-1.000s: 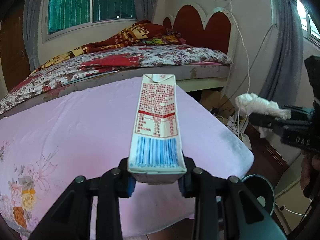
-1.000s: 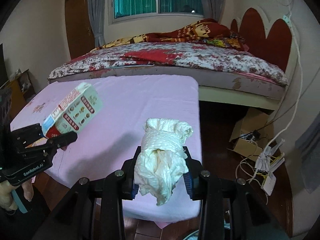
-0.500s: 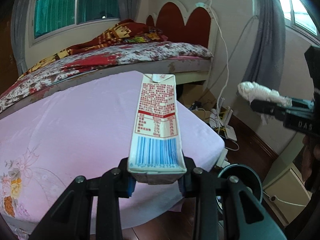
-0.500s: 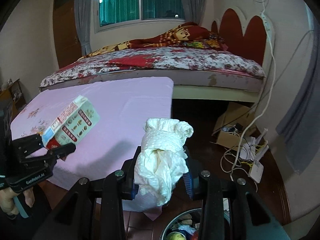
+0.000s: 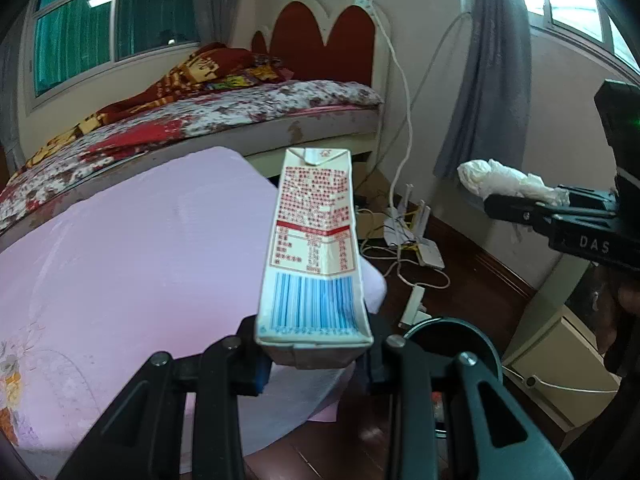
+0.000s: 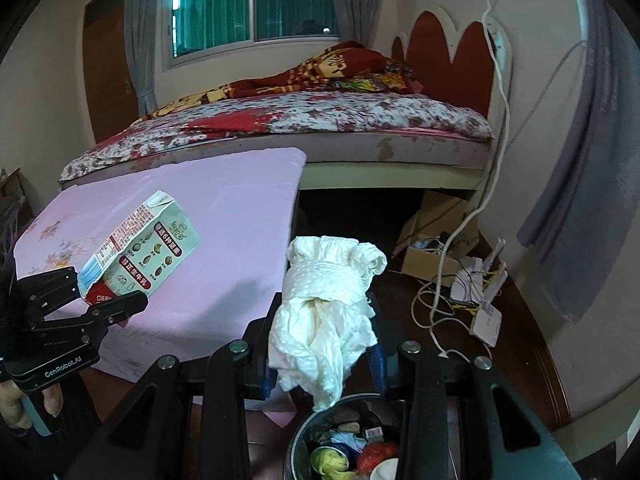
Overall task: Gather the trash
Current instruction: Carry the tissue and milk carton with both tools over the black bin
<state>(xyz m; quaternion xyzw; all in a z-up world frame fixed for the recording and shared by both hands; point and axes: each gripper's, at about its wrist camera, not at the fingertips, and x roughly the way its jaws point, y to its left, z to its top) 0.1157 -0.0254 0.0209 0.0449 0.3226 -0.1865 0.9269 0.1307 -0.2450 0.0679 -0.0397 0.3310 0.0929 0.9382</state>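
Observation:
My left gripper (image 5: 316,364) is shut on a milk carton (image 5: 316,256) with red print and a blue barcode, held in the air over the right corner of the pink table; the carton also shows in the right wrist view (image 6: 140,250). My right gripper (image 6: 324,360) is shut on a crumpled white tissue wad (image 6: 326,316), just above and behind a round trash bin (image 6: 352,444) that holds mixed rubbish. In the left wrist view the tissue (image 5: 504,182) is to the right, and the bin's dark rim (image 5: 452,332) is below right of the carton.
The table with a pink cloth (image 6: 224,216) stands left of the bin. A bed (image 6: 320,120) lies behind it. A cardboard box (image 6: 432,236), a router and tangled cables (image 6: 476,292) lie on the dark wood floor by the right wall and grey curtain.
Both grippers have swung right, away from the table, with their loads held. The trash bin has come into view under the right gripper, and the table's corner has moved left.

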